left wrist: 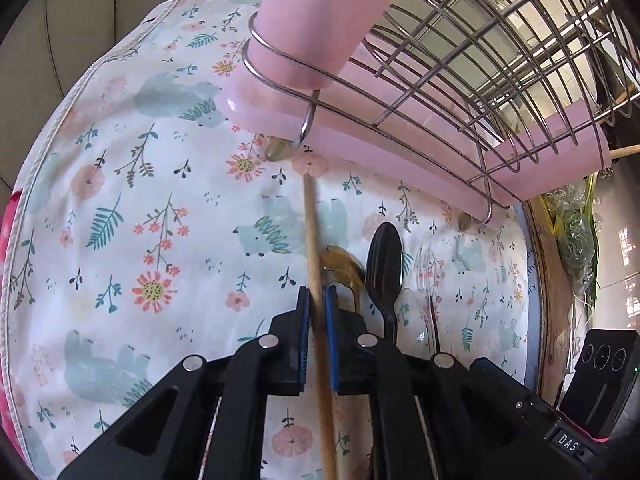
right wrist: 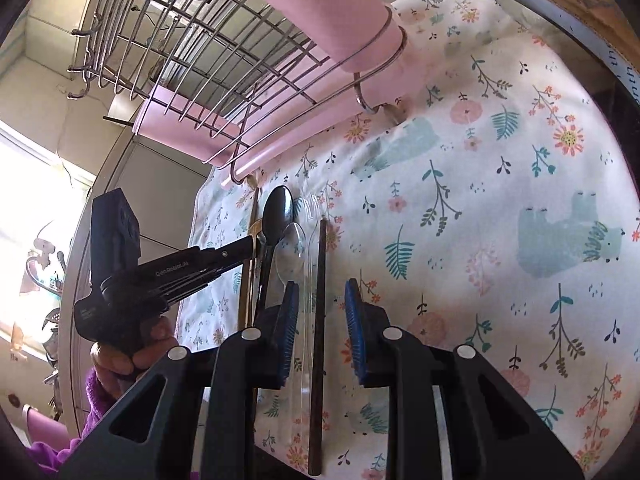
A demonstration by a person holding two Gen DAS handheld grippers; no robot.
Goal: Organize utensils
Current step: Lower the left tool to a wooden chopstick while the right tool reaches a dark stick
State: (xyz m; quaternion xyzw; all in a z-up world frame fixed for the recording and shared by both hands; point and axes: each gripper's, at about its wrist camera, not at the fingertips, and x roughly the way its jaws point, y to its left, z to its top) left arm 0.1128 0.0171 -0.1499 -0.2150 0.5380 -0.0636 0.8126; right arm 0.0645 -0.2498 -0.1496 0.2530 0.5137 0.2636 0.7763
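Left claw (left wrist: 316,304) clamps wooden chopstick (left wrist: 314,240), well short of rack (left wrist: 460,92).

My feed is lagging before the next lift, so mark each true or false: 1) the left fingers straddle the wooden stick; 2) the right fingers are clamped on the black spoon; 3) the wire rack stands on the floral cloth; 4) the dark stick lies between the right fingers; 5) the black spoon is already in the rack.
1) True: the left gripper has its fingers either side of the wooden stick.
2) False: the right gripper is open; the black spoon lies to its left.
3) True: the wire rack stands on the floral cloth.
4) True: the dark stick lies there, ungripped.
5) False: it lies on the cloth.
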